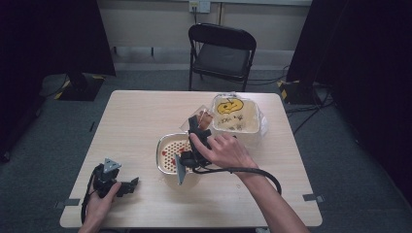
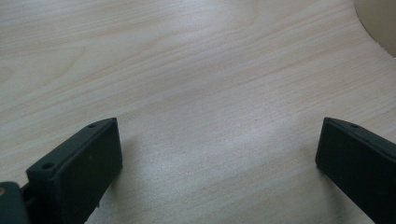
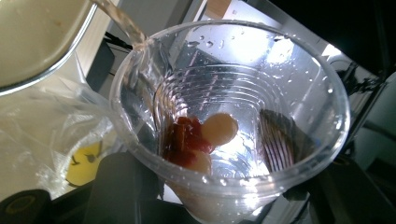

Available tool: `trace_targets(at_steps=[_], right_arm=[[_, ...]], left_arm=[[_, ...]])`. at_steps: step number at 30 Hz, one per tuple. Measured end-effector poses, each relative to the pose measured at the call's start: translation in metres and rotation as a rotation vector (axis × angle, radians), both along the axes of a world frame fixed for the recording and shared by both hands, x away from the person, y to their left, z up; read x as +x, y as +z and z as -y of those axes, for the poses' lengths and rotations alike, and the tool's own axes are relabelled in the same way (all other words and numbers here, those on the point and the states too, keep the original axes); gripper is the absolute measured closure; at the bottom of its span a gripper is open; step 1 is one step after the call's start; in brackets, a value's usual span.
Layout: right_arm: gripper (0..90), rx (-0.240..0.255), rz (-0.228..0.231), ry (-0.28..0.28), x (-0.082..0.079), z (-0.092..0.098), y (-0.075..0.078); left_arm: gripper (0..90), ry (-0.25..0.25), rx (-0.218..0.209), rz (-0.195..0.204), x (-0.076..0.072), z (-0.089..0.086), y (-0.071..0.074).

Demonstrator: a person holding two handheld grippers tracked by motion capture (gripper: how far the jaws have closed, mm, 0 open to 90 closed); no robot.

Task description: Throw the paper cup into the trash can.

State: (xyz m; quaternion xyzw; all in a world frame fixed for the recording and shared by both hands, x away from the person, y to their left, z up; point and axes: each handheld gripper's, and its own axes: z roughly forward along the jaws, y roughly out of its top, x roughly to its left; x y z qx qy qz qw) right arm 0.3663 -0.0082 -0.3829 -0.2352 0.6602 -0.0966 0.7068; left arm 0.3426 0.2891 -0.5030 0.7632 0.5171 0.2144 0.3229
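Clear plastic cup [image 3: 229,126], tipped on its side, clamped in right gripper [image 1: 197,133] above table [image 1: 136,121] centre; wet inside, red and pale pieces lodged at its bottom, liquid streaming from the rim. Strainer bowl [image 1: 165,145] directly beneath, at 6 o'clock. Bag-lined bin [image 1: 252,127] at 2 o'clock, close. Left gripper [image 2: 217,158], well off at 8 o'clock, rests on bare wood, jaws wide apart, nothing between.

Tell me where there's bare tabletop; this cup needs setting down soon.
Free: the table's left half beyond the left gripper, and the near edge. Crowded: the strainer bowl, bag-lined tub and right gripper holding the cup.
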Motion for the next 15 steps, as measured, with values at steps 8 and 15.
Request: trace_targets(at_steps=[8, 15], right_arm=[[46.5, -0.116, 0.075, 0.014, -0.007, -0.004, -0.003], [46.9, -0.218, 0.124, 0.048, -0.013, -0.004, -0.004]], left_arm=[[0.0, 0.000, 0.000, 0.000, 0.000, 0.000, 0.000], [0.0, -0.002, 0.004, 0.001, 0.000, 0.000, 0.000]])
